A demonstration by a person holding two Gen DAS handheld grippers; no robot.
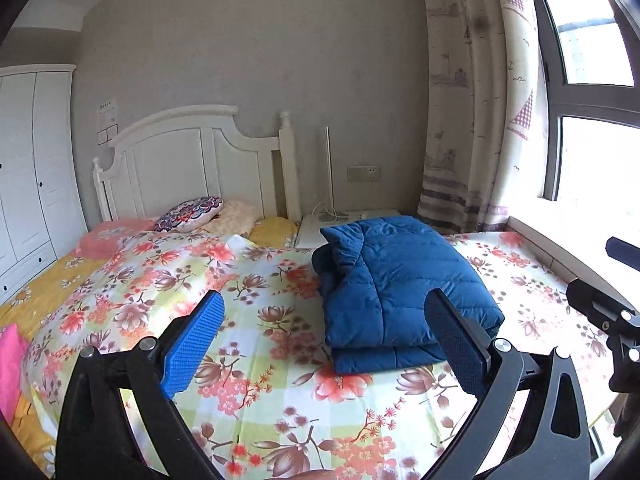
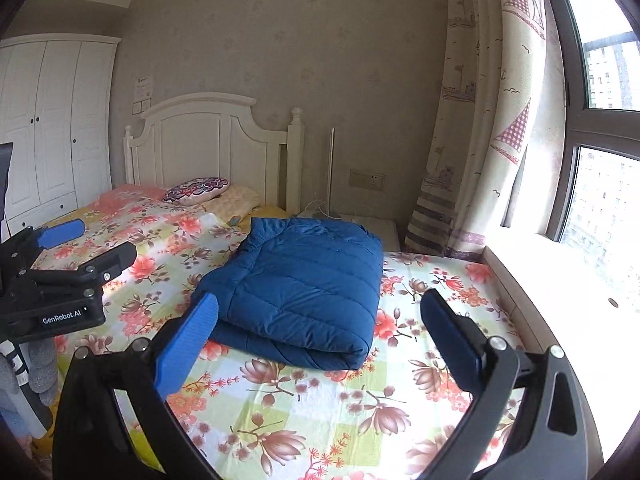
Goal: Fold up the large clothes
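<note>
A blue quilted down jacket (image 1: 400,292) lies folded into a thick rectangle on the floral bedspread (image 1: 256,360); it also shows in the right wrist view (image 2: 304,292). My left gripper (image 1: 326,304) is open and empty, held above the bed just short of the jacket's near edge, its right finger overlapping the jacket's corner in view. My right gripper (image 2: 320,308) is open and empty, held above the bed in front of the jacket. The left gripper's body (image 2: 60,280) shows at the left of the right wrist view.
A white headboard (image 1: 192,160) and pillows (image 1: 188,208) stand at the far end of the bed. A white nightstand (image 1: 352,220) sits behind the jacket. A curtain (image 1: 480,100) and window sill (image 2: 560,280) run along the right. A white wardrobe (image 2: 52,128) stands left.
</note>
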